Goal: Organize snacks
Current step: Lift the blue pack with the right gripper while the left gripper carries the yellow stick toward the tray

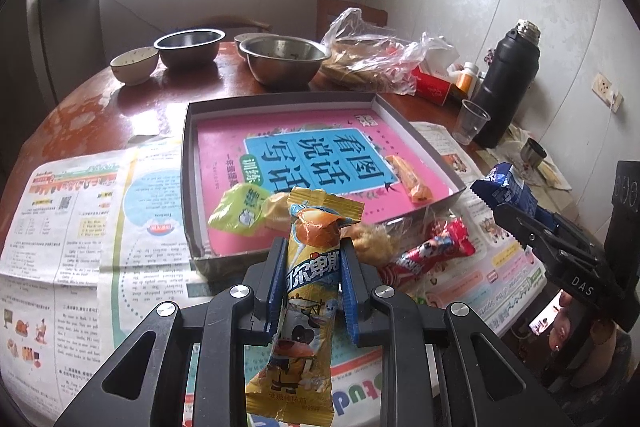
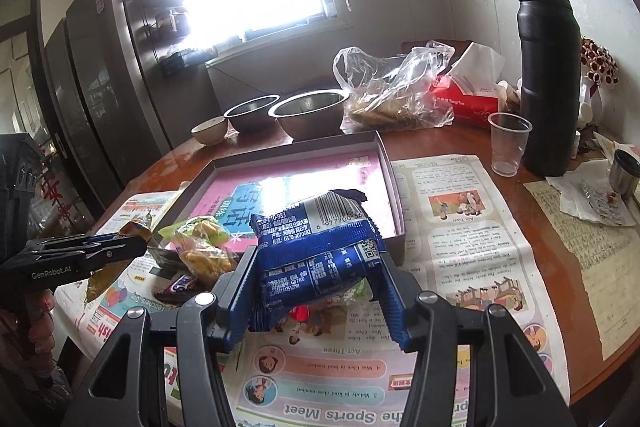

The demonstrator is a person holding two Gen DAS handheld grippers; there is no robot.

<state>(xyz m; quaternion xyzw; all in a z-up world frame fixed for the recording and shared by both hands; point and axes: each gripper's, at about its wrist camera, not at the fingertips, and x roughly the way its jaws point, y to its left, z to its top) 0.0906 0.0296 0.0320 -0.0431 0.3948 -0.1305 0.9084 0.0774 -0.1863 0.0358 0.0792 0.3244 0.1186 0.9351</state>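
Observation:
My left gripper (image 1: 311, 251) is shut on a long yellow candy packet (image 1: 304, 291), held above the near edge of the grey box (image 1: 191, 163) with the pink book cover inside. An orange snack stick (image 1: 412, 179) and a green packet (image 1: 236, 213) lie in the box. My right gripper (image 2: 316, 263) is shut on a blue snack packet (image 2: 320, 247), lifted over the newspaper just right of the box (image 2: 394, 183). A red wrapped candy (image 1: 432, 247) and a pale puffed snack (image 1: 374, 241) lie on the paper beside the box. The right gripper (image 1: 516, 215) shows in the left wrist view with its blue packet (image 1: 504, 187).
Steel bowls (image 1: 280, 57) and a ceramic bowl (image 1: 134, 65) stand behind the box. A plastic bag of food (image 2: 392, 95), a red tissue box (image 2: 468, 95), a clear cup (image 2: 508, 143) and a black flask (image 2: 548, 83) stand at the back right. Newspaper (image 2: 460, 227) covers the near table.

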